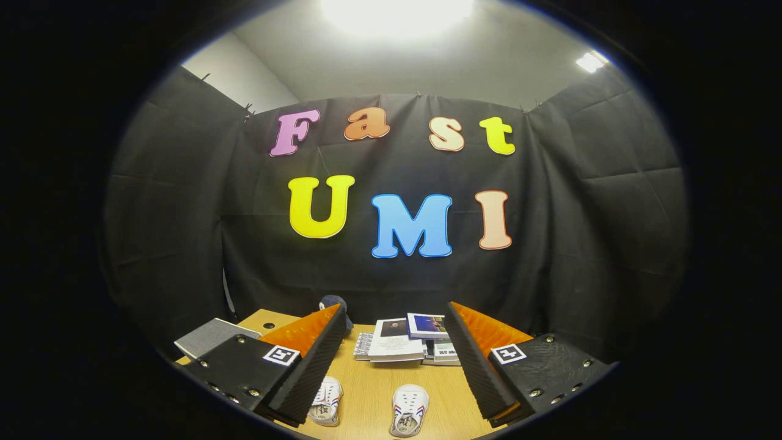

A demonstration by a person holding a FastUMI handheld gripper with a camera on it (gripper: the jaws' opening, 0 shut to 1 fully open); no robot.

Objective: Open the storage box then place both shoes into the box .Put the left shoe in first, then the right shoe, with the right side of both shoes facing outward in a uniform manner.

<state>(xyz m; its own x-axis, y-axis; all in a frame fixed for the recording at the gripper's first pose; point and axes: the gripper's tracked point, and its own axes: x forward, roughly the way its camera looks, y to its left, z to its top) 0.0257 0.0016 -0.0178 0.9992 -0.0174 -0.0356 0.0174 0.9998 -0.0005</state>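
Observation:
Two small white shoes with red and blue stripes lie on the wooden table (372,391). One shoe (325,400) sits partly behind my left finger; the other shoe (410,409) rests in the gap between the fingers, nearer the right one. My gripper (394,366) hovers above the table with its jaws wide apart and nothing between them.
A stack of books and booklets (406,339) lies on the table beyond the fingers. A grey notebook-like object (208,337) sits at the table's left end. A dark rounded object (333,304) stands behind my left finger. Black cloth walls close the booth.

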